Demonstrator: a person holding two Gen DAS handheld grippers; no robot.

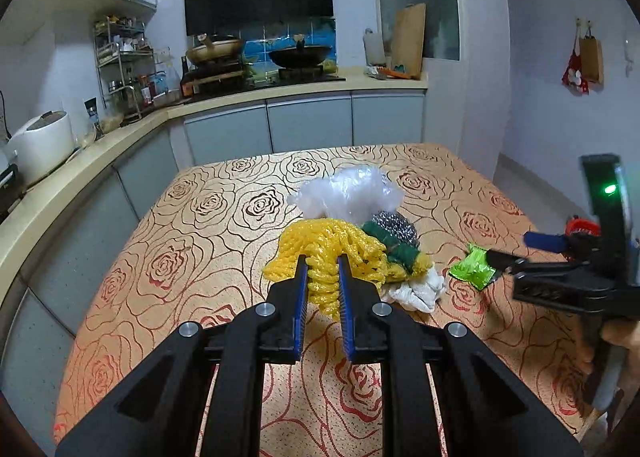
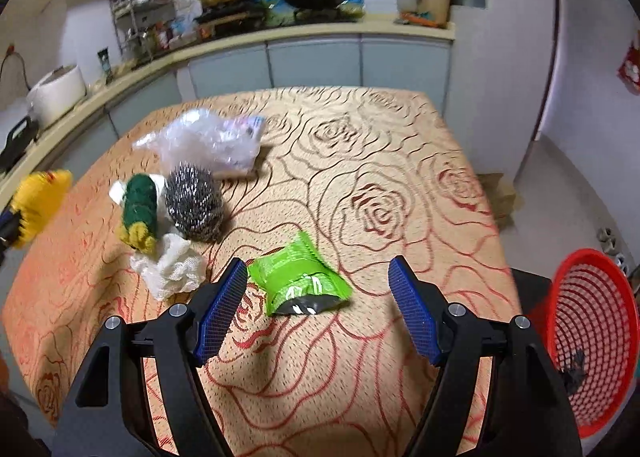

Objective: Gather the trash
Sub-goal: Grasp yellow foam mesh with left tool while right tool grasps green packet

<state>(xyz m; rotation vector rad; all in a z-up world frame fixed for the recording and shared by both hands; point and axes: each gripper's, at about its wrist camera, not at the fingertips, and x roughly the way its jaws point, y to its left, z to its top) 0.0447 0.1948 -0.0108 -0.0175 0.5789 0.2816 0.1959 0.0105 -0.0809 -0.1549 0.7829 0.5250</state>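
over the rose-patterned surface [image 2: 400,161], left hand-held gripper [image 1: 323,257] clamped on yellow foam net [image 1: 320,253], lifted clear; right hand-held gripper [image 2: 318,269] wide apart, empty, straddling green wrapper [image 2: 298,275] lying flat. red basket [image 2: 592,341] beside the surface, at right.

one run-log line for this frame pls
left tool: shut on yellow mesh | right tool: open, over green wrapper | red basket: at table's right
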